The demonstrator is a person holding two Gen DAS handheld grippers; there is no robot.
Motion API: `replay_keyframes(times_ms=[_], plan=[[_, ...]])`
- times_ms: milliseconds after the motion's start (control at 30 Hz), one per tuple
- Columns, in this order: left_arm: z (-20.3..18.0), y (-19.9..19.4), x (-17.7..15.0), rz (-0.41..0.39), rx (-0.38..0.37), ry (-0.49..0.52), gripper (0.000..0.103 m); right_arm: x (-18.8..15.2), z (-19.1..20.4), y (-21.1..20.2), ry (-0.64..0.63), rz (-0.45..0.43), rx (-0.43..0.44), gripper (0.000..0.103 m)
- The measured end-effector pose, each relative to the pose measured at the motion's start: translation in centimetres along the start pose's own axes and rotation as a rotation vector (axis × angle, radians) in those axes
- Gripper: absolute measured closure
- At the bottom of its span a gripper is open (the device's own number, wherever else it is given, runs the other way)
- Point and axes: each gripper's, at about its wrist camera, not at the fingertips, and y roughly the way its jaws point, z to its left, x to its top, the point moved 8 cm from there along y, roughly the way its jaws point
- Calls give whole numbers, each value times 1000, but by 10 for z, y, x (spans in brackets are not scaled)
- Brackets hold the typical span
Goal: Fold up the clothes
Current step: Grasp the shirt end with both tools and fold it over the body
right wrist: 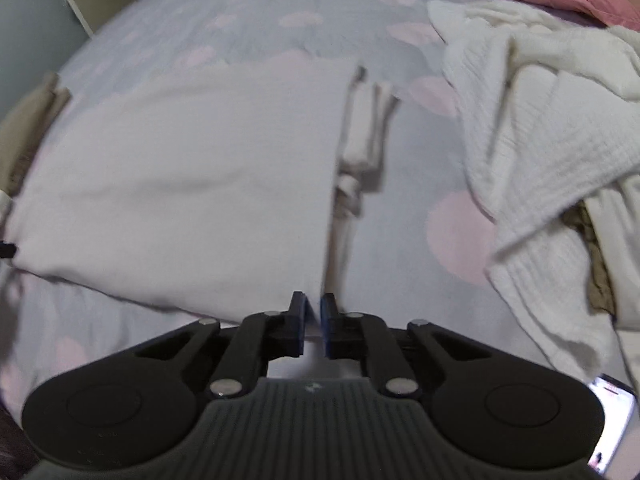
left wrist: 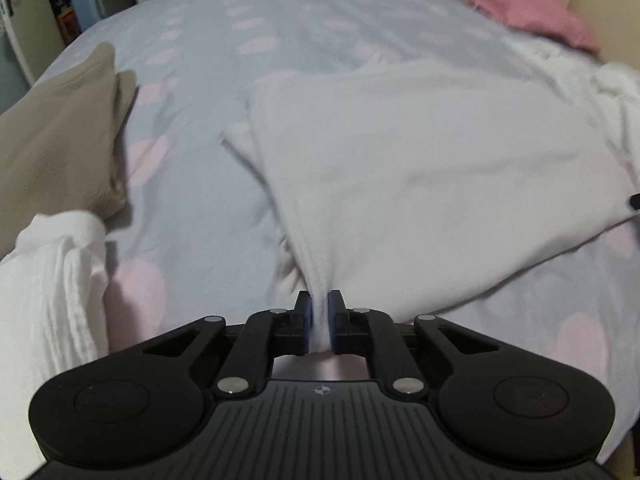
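Left claw (left wrist: 319,322) clamped on white garment (left wrist: 420,168) corner; right claw (right wrist: 313,322) clamped on opposite near-edge corner.

Each wrist camera sits just behind its gripper, looking steeply down and forward across the bed (left wrist: 208,168) toward its far edge. Both views share the white garment (left wrist: 420,152) (right wrist: 180,184), seen close.

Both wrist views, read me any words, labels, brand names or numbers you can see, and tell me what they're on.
No readable text in either view.
Left gripper body: one small round emblem, no letters.
Right gripper body: a similar mark, blurred.
Phone screen at the lower right edge: lit, with content too small and blurred to read.
White garment, bedspread: no print or tags visible.
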Motion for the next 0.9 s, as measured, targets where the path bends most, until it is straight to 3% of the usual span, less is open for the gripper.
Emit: replay_keyframes(times_ms=[133, 300, 367, 433, 567, 700, 767, 900], plan=[[-3, 5, -4, 11, 32, 39, 98, -4, -3, 5, -3, 13, -14, 94], [-4, -15, -3, -18, 91, 76, 85, -2, 1, -6, -56, -2, -65, 89], [-6, -24, -4, -38, 113, 104, 83, -2, 3, -13, -99, -22, -109, 80], [-15, -33, -4, -70, 132, 150, 79, -1, 7, -20, -167, -57, -149, 75], [-43, -49, -8, -154, 150, 313, 57, -1, 26, -28, -312, -114, -150, 65], [-69, -36, -20, -122, 179, 509, 55, -14, 54, -20, -532, -105, -171, 62], [-75, -27, -26, -113, 218, 591, 55, -23, 64, -14, -659, -108, -210, 55], [-81, -9, -40, -67, 251, 696, 54, -40, 76, -2, -866, -99, -277, 50]])
